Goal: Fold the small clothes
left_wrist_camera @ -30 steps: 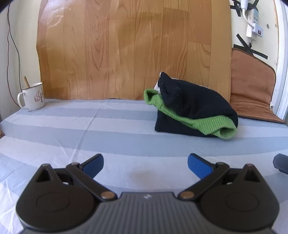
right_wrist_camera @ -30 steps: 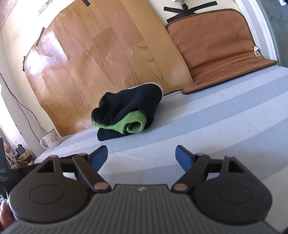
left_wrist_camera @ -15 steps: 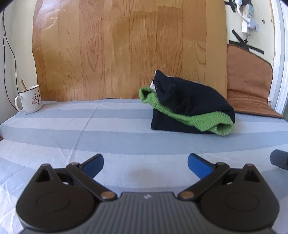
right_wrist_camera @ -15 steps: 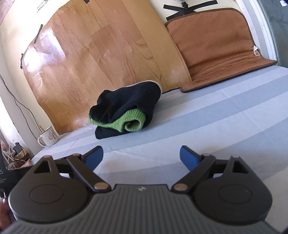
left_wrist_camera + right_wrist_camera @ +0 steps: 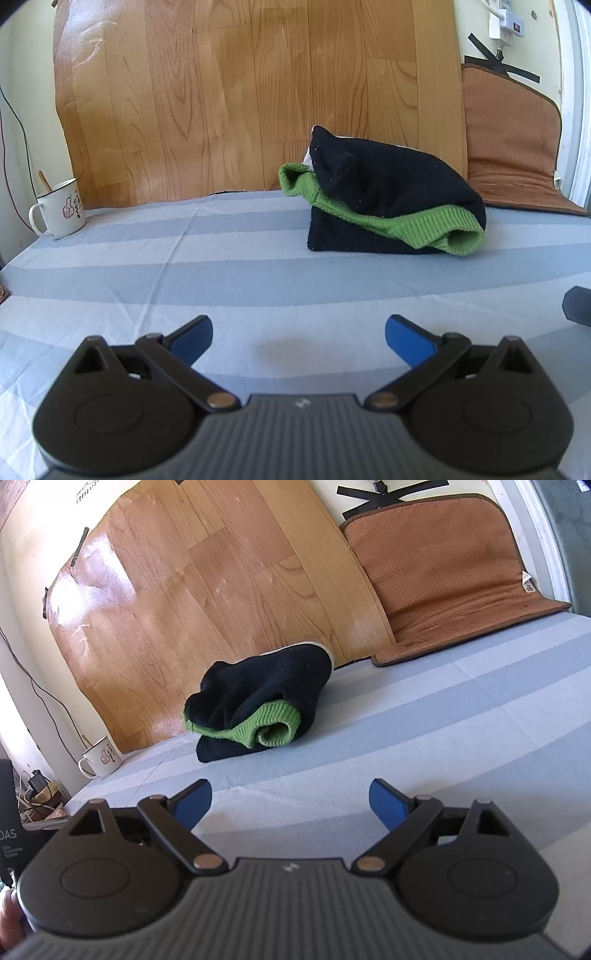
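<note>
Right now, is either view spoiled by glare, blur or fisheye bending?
Left wrist view: sharp and evenly lit, wood panel edges bowed by the lens. Right wrist view: tilted, with a bright glare patch washing out the wood panel's upper left; the sweater stays crisp.

A wood-grain vinyl sheet (image 5: 258,96) leans against the pale wall (image 5: 22,74), glossy where daylight strikes its upper left. Beside it a brown perforated mat (image 5: 513,147) is taped up with black strips and bends onto the grey-and-white striped sheet (image 5: 221,273). A white enamel mug (image 5: 59,208) stands at the far left edge.
</note>
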Tool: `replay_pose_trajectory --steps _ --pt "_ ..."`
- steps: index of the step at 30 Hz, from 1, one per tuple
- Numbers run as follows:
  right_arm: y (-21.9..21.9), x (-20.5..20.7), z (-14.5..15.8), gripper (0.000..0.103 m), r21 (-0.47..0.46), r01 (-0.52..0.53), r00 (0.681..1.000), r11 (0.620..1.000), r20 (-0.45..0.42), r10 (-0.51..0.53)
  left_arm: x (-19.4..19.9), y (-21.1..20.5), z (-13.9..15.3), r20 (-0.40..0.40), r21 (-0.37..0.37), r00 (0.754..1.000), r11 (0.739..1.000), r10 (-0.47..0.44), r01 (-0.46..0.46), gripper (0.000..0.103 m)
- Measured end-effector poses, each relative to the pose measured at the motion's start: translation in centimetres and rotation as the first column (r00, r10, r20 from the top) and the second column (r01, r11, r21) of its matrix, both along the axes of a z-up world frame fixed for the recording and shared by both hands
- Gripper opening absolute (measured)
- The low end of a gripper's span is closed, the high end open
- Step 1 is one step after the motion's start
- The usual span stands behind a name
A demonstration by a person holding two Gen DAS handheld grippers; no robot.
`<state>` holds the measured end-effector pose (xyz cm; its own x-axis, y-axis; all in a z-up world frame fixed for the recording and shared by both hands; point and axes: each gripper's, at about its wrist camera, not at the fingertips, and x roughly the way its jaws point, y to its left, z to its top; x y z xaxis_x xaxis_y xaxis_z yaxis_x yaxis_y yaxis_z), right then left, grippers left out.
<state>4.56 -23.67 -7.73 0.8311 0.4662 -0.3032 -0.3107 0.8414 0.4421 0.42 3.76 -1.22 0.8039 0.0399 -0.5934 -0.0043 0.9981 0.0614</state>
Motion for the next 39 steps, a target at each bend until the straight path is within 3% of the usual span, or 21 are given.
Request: replay_pose_trajectory --steps 39 --pt "-0.38 -0.04 -0.12 0.094 0.022 0.007 1.0 1.0 -0.004 -0.007 0.29 -0.24 -0.17 -0.027 0.011 1.0 1.0 -0.016 0.016 0.103"
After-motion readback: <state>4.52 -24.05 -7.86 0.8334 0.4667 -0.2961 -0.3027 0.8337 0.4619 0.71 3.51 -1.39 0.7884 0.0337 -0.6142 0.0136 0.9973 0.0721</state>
